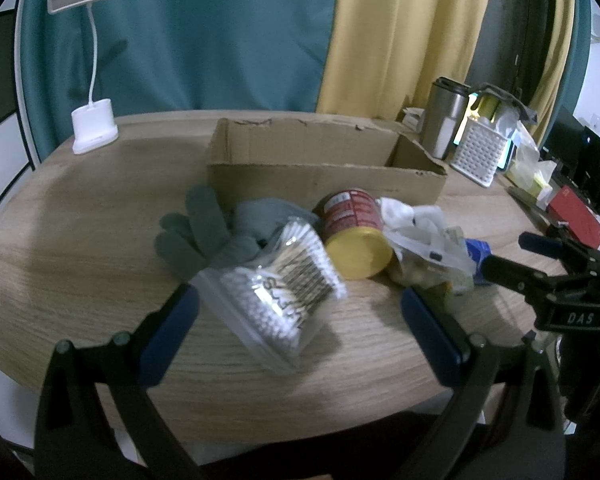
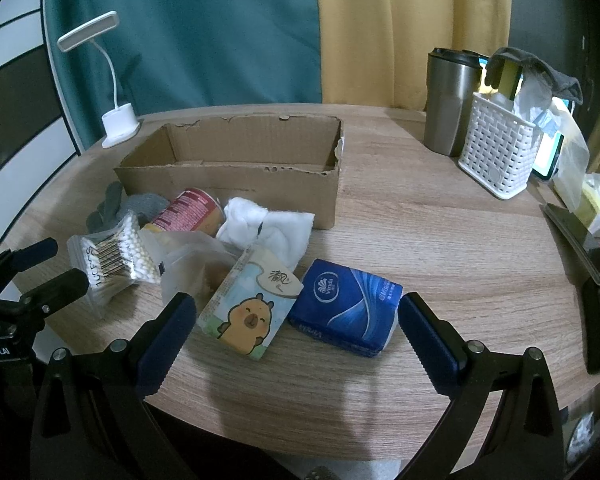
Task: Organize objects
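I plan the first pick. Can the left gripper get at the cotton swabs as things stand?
Probably yes. The left gripper is open, and the cotton swabs lie right ahead between its fingers with nothing on top; only the can sits close beside.

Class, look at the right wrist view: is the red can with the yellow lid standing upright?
No. The red can with the yellow lid lies on its side, in front of the brown cardboard box.

A lived-in home room: a wooden desk [image 2: 420,240] before teal and yellow curtains [image 2: 220,32], with a white desk lamp [image 2: 118,124] upper left, steel tumbler [image 2: 448,104] and white basket [image 2: 500,152] upper right.
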Motion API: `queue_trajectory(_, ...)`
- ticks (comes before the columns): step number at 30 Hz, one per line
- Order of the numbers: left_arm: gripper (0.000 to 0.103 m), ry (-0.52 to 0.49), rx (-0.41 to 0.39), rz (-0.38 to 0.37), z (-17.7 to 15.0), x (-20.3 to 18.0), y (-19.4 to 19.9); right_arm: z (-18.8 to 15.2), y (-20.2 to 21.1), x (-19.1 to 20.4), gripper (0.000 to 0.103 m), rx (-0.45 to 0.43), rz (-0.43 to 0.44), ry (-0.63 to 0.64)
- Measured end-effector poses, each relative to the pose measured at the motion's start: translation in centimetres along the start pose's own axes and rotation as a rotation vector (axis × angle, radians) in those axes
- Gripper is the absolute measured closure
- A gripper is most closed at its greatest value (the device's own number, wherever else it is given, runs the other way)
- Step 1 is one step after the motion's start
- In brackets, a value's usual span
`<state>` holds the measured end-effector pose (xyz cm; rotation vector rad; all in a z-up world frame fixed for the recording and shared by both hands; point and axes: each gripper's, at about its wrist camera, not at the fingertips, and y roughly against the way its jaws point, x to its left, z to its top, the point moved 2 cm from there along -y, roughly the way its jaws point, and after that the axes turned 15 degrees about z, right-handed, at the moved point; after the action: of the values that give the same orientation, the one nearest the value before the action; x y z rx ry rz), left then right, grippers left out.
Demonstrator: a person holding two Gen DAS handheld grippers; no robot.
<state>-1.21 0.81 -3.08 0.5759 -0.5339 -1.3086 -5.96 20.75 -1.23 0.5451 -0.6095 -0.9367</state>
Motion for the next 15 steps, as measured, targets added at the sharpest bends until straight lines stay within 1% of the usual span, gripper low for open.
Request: queue_trajectory(15, 0.001, -0.012, 0.009, 0.002, 0.08, 0.19, -0.46, -0.12, -0.39, -0.08, 0.0, 0.002, 0.013, -0.012)
